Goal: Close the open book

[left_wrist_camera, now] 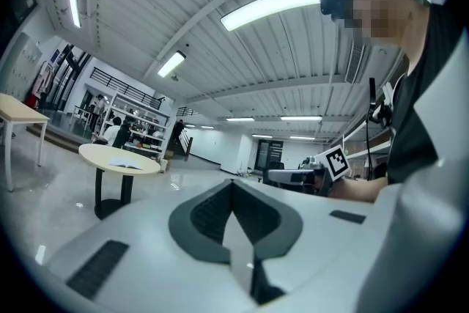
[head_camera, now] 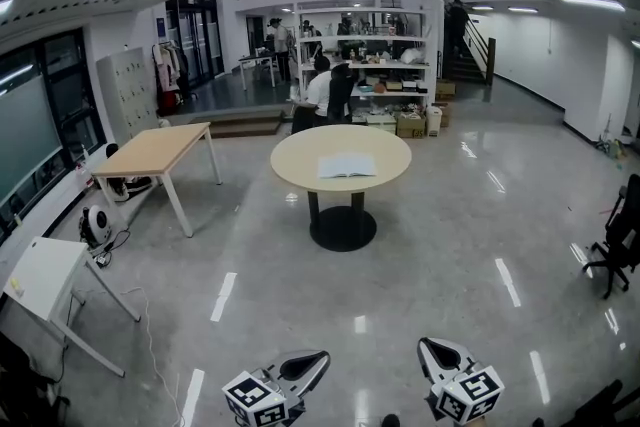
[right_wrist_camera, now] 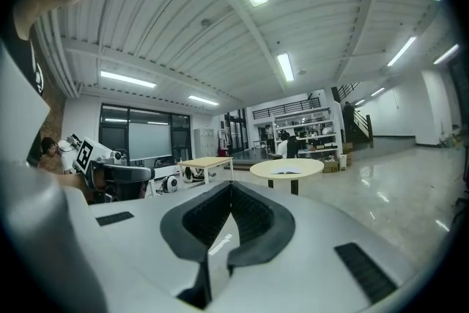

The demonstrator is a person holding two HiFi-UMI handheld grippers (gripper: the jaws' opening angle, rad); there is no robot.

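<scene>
An open book (head_camera: 346,165) lies flat on a round pale table (head_camera: 288,159) far ahead of me in the middle of the room. Both grippers sit low at the head view's bottom edge, several steps short of the table. The left gripper (head_camera: 320,357) and the right gripper (head_camera: 424,345) each have their jaws together with nothing between them. In the left gripper view the jaws meet at the left gripper's tip (left_wrist_camera: 233,183), with the book (left_wrist_camera: 126,166) small at left. In the right gripper view the right gripper (right_wrist_camera: 231,187) is shut, and the book (right_wrist_camera: 287,172) lies straight ahead.
A wooden table (head_camera: 155,151) stands to the left of the round one, and a white table (head_camera: 40,275) nearer at left. Shelves (head_camera: 365,65) with a seated person (head_camera: 330,90) are behind. An office chair (head_camera: 620,235) stands at right. Glossy floor lies between me and the round table.
</scene>
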